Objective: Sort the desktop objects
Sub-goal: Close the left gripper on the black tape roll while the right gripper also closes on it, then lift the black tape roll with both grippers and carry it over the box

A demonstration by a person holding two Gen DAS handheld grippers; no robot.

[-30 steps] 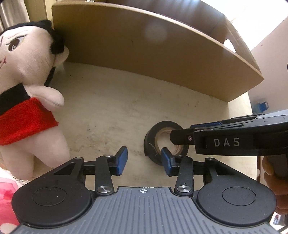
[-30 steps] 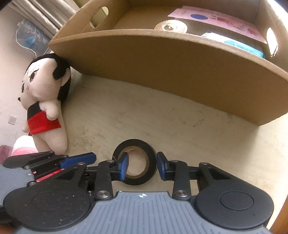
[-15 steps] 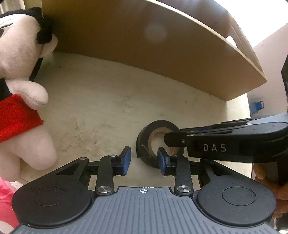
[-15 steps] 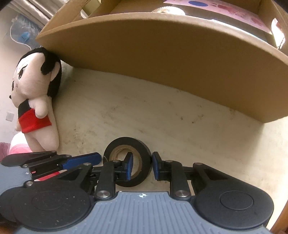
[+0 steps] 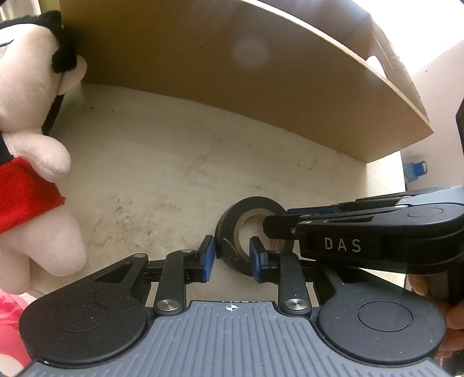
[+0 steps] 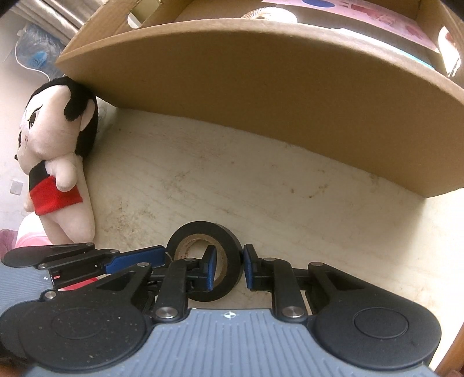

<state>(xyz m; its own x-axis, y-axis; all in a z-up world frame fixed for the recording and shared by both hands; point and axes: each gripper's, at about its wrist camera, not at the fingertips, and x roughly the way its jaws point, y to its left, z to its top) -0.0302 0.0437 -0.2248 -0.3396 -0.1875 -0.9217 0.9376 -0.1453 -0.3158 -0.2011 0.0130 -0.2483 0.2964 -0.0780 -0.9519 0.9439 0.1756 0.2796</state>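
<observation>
A black roll of tape (image 6: 203,235) with a brown core stands tilted on the pale table (image 6: 261,185); it also shows in the left wrist view (image 5: 232,255). My right gripper (image 6: 227,268) is shut on the roll's right wall, one finger in the core, one outside. My left gripper (image 5: 230,258) is shut on the roll's left wall in the same way. The right gripper reaches in from the right in the left wrist view.
A large cardboard box (image 6: 261,87) stands behind, holding a pink sheet (image 6: 362,20) and a round woven thing (image 6: 272,14). A plush doll (image 6: 58,162) in red shorts leans at the left by the box; it also shows in the left wrist view (image 5: 29,145).
Both grippers have closed from open onto the tape roll's walls. The roll has tipped up a little off the table. The left gripper has shifted to the right.
</observation>
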